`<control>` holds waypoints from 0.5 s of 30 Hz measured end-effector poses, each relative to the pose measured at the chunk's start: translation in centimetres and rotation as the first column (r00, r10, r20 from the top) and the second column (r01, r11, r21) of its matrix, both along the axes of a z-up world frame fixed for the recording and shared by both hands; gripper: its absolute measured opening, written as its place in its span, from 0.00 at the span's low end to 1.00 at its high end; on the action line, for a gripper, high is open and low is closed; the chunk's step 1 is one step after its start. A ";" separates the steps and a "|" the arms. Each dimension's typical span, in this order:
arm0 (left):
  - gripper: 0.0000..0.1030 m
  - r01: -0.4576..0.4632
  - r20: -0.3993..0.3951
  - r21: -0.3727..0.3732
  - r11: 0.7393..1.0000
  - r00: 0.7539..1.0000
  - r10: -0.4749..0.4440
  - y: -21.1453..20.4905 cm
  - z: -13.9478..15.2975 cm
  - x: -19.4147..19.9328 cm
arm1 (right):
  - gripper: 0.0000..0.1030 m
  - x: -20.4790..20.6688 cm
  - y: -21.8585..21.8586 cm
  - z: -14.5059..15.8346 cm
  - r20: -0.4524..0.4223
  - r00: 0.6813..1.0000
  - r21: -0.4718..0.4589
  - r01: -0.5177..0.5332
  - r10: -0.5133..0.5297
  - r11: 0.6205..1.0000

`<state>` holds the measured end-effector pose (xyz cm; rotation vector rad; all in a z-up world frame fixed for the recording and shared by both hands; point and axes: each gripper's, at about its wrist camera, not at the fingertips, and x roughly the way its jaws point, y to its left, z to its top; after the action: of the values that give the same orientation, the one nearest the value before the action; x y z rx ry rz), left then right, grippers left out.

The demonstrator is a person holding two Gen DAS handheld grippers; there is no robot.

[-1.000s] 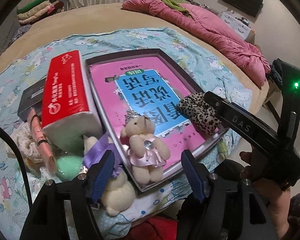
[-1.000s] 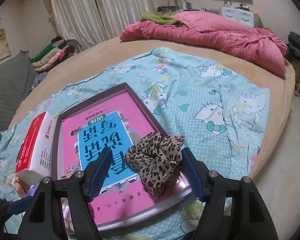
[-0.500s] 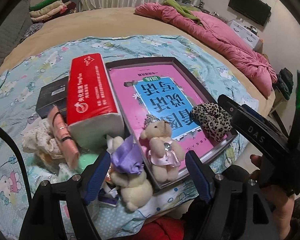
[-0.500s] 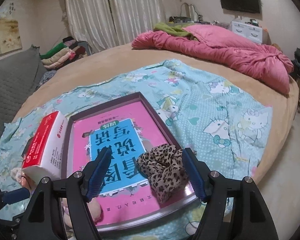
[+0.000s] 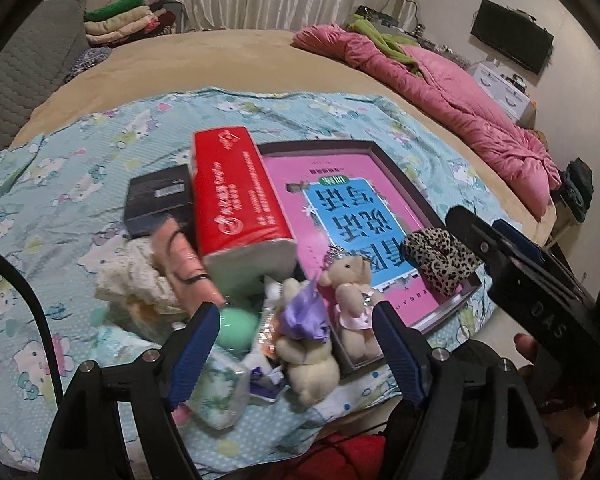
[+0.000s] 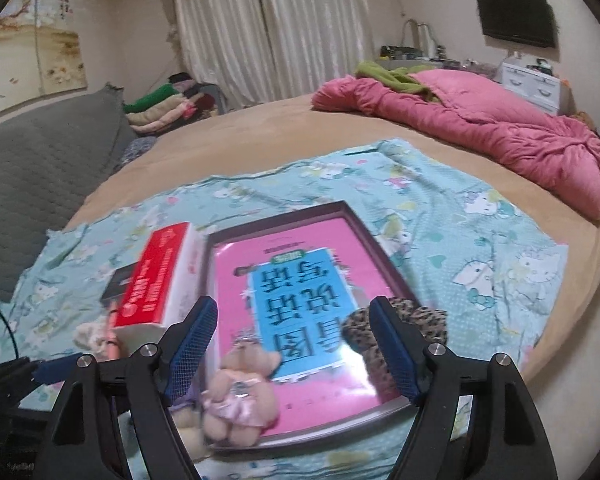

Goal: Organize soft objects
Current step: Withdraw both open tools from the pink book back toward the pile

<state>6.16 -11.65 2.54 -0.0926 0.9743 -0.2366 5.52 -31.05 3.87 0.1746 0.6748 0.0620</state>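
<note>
Left gripper (image 5: 296, 350): you hold it above the near edge of the bed, jaws spread and empty, blue pads clear of everything below.
Right gripper (image 6: 294, 346): your jaws are opening; nothing sits between them, and the pads touch nothing.
Tray: dark rectangular tray (image 5: 396, 168) lined with a pink and blue printed book cover lies on the pale blue cartoon-print blanket (image 5: 80, 168), near that blanket's near edge.
Leopard scrunchie: brown spotted fabric scrunchie (image 5: 440, 260) rests in the tray's near right corner; in your right view (image 6: 428, 320) the right-hand finger partly covers it.
Pink-dress bear: small beige plush bear in a pink dress (image 5: 352, 292) lies in the tray's near left corner, head toward the middle of the tray.
Purple-bow bear: cream plush bear with a purple ribbon (image 5: 308, 344) lies just outside the tray's near left corner, beside the first bear.
Tissue pack: red and white soft tissue pack (image 5: 236, 204) stands along the tray's left edge.
Other clutter: a black flat box (image 5: 156, 200), a cream lace fabric bundle (image 5: 132, 284) and a mint green rounded sponge (image 5: 236, 328) lie left of the tissue pack; contact among them is hard to judge.
Far edge: a rumpled pink quilt (image 5: 452, 100) lies along the bed's far right side.
</note>
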 end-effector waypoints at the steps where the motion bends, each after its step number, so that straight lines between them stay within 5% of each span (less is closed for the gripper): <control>1: 0.76 -0.006 0.005 0.000 1.000 1.000 0.006 0.4 0.2 -0.1 | 0.77 -0.2 0.3 0.2 0.004 1.000 -0.003 -0.006 0.006 1.000; 15: 0.79 -0.105 0.080 0.051 0.993 0.992 0.100 4.3 2.9 -1.5 | 0.78 -2.0 3.3 2.9 0.040 0.995 -0.008 -0.093 0.093 0.996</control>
<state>4.68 -7.31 5.43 -0.0826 0.8953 -0.1180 3.56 -27.76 6.73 0.1352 0.6427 0.1523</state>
